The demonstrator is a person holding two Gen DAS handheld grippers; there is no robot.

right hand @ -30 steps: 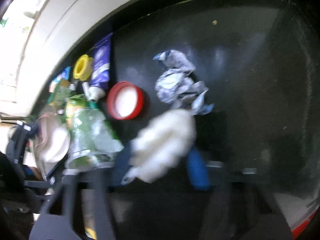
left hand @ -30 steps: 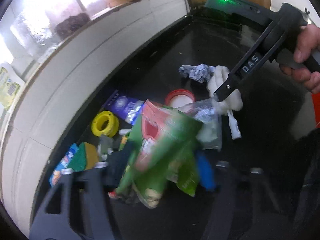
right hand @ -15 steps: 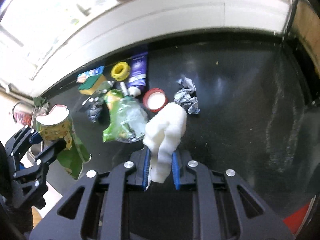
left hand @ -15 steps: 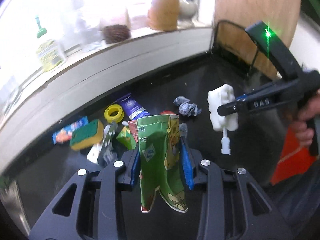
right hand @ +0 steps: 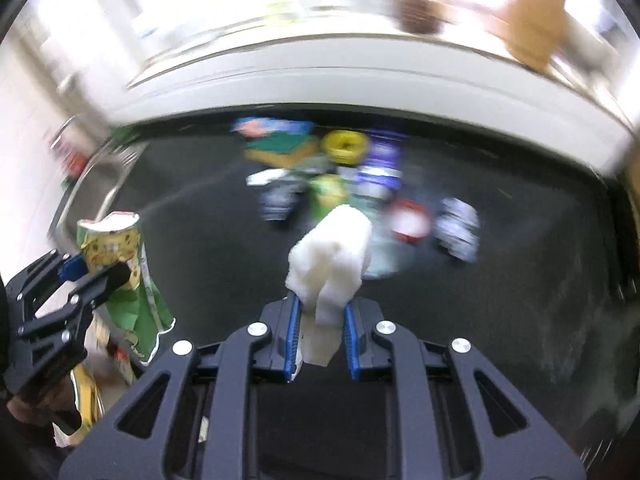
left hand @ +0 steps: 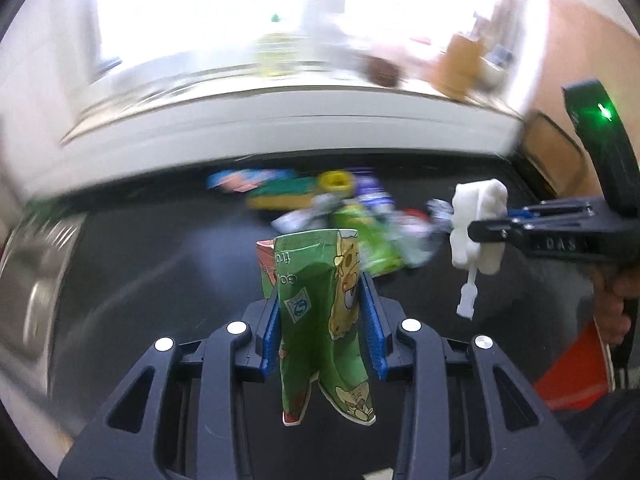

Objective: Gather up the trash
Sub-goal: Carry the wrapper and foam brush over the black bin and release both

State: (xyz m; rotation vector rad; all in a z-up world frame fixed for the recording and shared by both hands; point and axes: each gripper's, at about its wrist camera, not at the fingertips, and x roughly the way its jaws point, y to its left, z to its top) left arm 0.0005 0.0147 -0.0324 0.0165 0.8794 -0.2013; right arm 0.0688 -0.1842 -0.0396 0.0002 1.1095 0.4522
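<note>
My left gripper (left hand: 322, 328) is shut on a green snack bag (left hand: 320, 300) with a cartoon print; the bag hangs upright between the blue pads, above the black countertop (left hand: 160, 272). My right gripper (right hand: 320, 336) is shut on a white crumpled wad (right hand: 332, 264), which sticks up past its fingertips. The left wrist view shows the right gripper (left hand: 476, 236) at the right, holding the white wad (left hand: 478, 228) in the air. In the right wrist view the left gripper (right hand: 100, 272) is at the lower left with the green bag (right hand: 128, 276).
More litter lies blurred on the countertop near the back wall: a yellow ring (right hand: 346, 146), a green-and-yellow sponge (right hand: 276, 148), a purple tube (right hand: 380, 164), a red lid (right hand: 410, 222), crumpled foil (right hand: 458, 226), a green wrapper (left hand: 372, 240). A steel sink (left hand: 28, 304) lies left. An orange bag (left hand: 576, 368) is lower right.
Both grippers have lifted away from the litter pile with their items; the countertop things now look smaller and farther. Both wrists have rolled, so the bag and wad stand upright.
</note>
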